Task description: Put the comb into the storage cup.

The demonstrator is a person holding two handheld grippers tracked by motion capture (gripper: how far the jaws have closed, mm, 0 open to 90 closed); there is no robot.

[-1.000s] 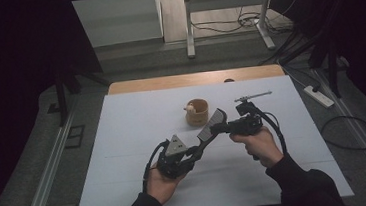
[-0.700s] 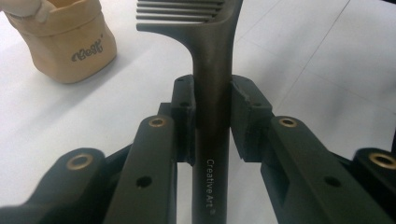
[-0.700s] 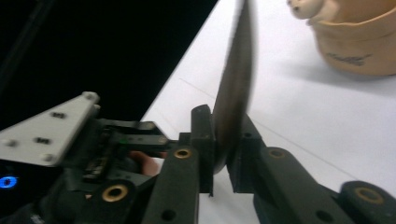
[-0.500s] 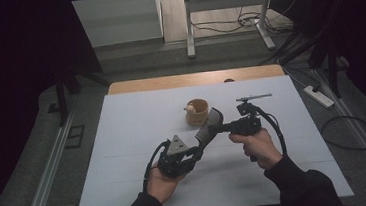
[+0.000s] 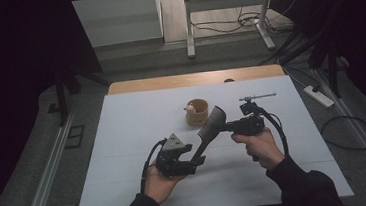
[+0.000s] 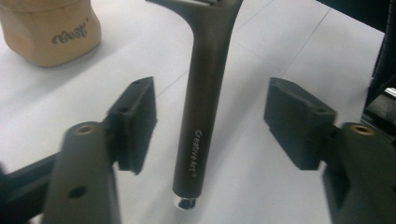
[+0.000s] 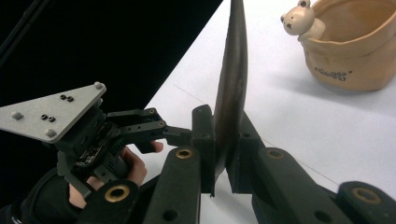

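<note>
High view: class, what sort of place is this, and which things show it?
Probably a lab or workshop recording bench: a white-covered table ringed by dark curtains, cables on the floor, and a metal stand behind.

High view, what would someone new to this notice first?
A dark comb held in mid-air above the middle of the white table between two handheld grippers. The right gripper clamps its toothed end, while the left gripper has just opened, its pads clear of the handle. Just beyond stands a tan pot with a little bear on its rim.

"CreativeArt" on the comb handle (pot lettering unreadable).
</note>
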